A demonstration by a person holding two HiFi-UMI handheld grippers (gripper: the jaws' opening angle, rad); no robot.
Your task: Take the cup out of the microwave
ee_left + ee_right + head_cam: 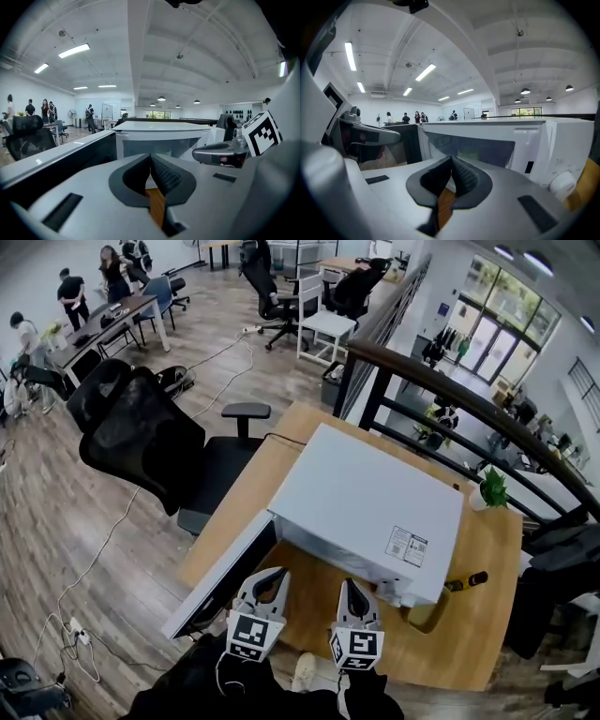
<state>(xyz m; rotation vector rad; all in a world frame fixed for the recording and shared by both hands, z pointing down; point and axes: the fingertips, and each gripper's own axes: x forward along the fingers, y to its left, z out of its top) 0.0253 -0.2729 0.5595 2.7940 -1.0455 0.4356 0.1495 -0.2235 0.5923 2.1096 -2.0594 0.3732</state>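
On the wooden table (487,549), the microwave (366,502) is seen with its door (220,582) swung open. Before the microwave, the left gripper (266,579) and right gripper (354,589) are held clenched, both empty. Inside the microwave, a pale cup (469,152) is dimly made out.

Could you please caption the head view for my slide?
Left gripper and right gripper, both shut, face the microwave, door open.

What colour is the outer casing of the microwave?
White. The microwave shows best in the head view.
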